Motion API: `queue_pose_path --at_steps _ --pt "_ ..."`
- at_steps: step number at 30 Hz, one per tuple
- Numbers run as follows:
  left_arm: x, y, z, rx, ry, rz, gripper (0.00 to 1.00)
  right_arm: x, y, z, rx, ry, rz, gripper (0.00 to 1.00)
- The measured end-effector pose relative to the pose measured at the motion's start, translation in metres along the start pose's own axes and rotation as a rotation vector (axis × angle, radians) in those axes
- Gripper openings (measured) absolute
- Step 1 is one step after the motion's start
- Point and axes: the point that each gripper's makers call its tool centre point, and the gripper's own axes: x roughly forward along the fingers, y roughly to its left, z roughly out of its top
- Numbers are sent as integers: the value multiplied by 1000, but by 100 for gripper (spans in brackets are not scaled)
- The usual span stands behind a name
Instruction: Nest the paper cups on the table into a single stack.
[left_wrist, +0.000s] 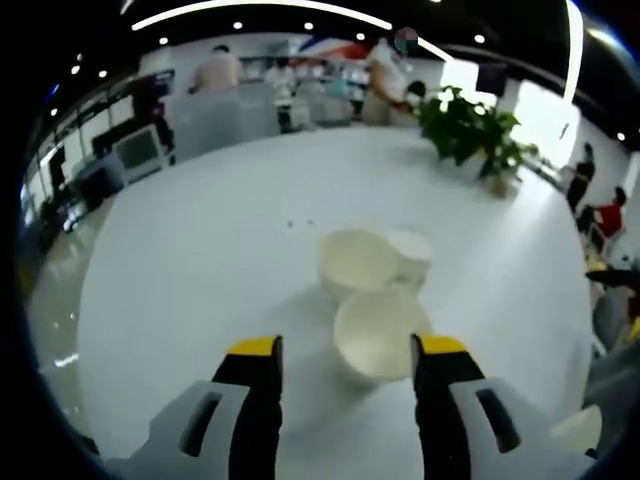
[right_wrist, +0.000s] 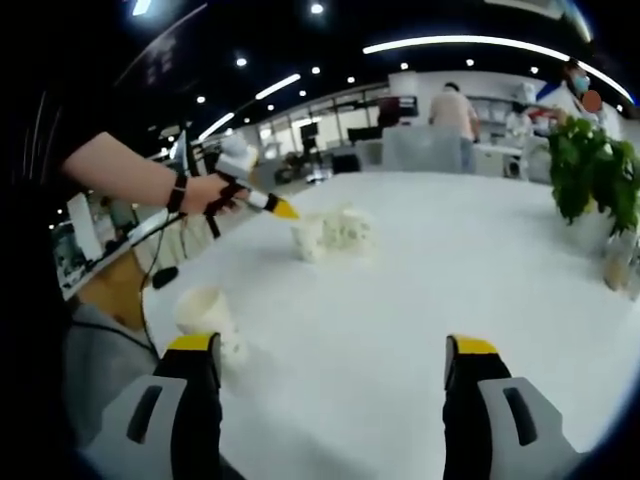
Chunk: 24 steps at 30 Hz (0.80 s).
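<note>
So in the left gripper view the left claw (left_wrist: 345, 352) is spread wide with nothing in it, hovering low over the white counter (left_wrist: 200, 250). The near cup (left_wrist: 378, 336) sits upright just ahead, between the two jaws but closer to the right one, and I can't tell if that jaw is actually touching it. Right behind it is the far cup (left_wrist: 357, 262), also upright and open-side up, with a third cup (left_wrist: 412, 256) tucked against its right side. That third one looks tipped or partly hidden, hard to say which. The three are bunched together, touching or close to it. Further right and far off there's a plant (left_wrist: 470, 130) near the counter's edge.

Over in the right gripper view, going left to right: a lone cup (right_wrist: 205, 312) stands near the left edge of the counter, just beyond the right claw's left jaw. Further out you can see the person's hand holding the left claw, yellow tip pointed at the cluster (right_wrist: 333, 232). The right claw (right_wrist: 333, 352) is wide open too, empty, well back from the cluster.

Progress-wise, I'd say basically nothing is nested yet. I can't spot one cup properly seated inside another. So all the stacking is left, plus fetching that lone one off to the side.
</note>
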Motion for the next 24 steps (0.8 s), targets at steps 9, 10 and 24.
queue_pose_path --at_steps 9,10,24 --pt "10 -4 1 61 43 -12 40 -3 -5 -3 17 0 -4 90" --pt "10 -5 2 66 45 -16 38 -3 -6 -3 19 -1 -5 90" --pt "20 -5 0 64 97 -50 20 -3 -11 -4 30 1 -8 89"
